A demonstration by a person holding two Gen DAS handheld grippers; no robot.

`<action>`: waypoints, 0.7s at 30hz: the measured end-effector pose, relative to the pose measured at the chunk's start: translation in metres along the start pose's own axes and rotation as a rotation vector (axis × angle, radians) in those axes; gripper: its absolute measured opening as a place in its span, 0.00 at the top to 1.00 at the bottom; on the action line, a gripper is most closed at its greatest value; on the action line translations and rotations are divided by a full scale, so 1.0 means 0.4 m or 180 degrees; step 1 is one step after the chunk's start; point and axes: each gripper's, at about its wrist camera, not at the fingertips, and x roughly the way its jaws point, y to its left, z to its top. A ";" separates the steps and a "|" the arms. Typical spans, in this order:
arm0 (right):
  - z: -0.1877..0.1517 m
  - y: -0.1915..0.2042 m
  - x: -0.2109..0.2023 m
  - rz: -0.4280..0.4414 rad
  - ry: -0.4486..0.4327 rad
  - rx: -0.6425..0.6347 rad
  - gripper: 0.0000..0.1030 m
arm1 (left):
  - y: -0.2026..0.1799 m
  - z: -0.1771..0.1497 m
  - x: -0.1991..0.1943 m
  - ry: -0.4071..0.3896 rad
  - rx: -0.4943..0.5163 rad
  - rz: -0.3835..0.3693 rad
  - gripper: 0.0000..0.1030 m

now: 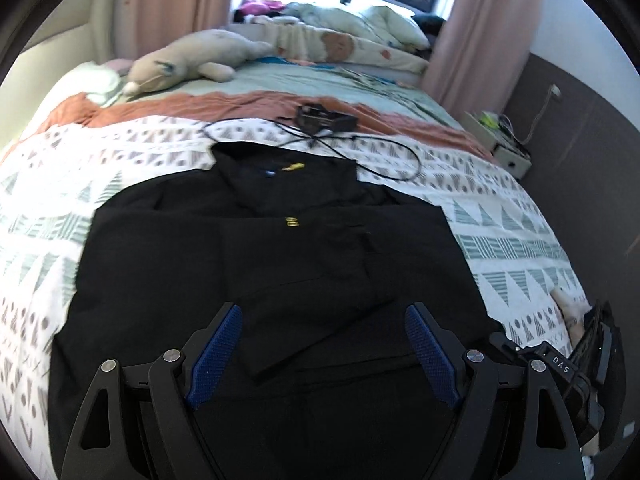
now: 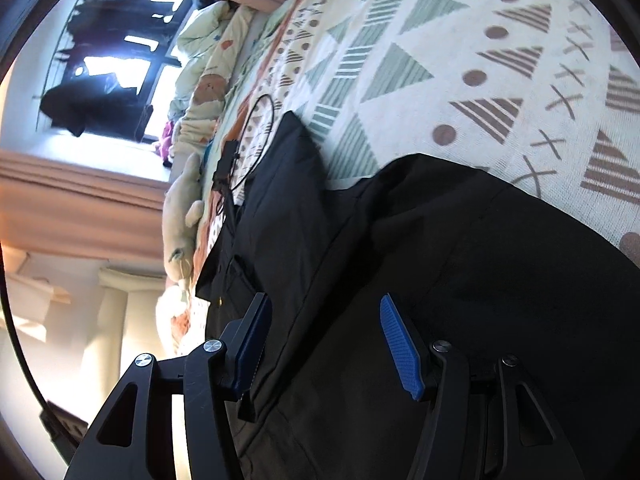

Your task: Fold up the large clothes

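From my left wrist view, my left gripper (image 1: 324, 344) hung level above the black garment (image 1: 260, 248) spread on the patterned bedspread (image 1: 520, 216), jaws wide and empty. From my right wrist view, my right gripper (image 2: 320, 344), rolled sideways, hovered spread apart over the same garment's edge.

Black garment's (image 1: 264, 264) near hem — cropped

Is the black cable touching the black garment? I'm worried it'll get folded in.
Cannot tell. In the left wrist view the black cable loops on the bedspread close to the black garment's collar edge, but blur hides any contact or gap.
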 end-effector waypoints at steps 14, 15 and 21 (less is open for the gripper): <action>0.028 -0.038 0.009 0.0145 0.0025 0.0284 0.51 | -0.156 -0.005 0.319 0.0539 0.0307 0.0221 0.18; 0.031 -0.040 0.011 0.0154 0.0030 0.0302 0.51 | -0.158 -0.009 0.334 0.0558 0.0318 0.0270 0.18; 0.037 -0.056 0.019 0.0181 0.0059 0.0370 0.51 | -0.150 -0.022 0.396 0.0565 0.0301 0.0435 0.24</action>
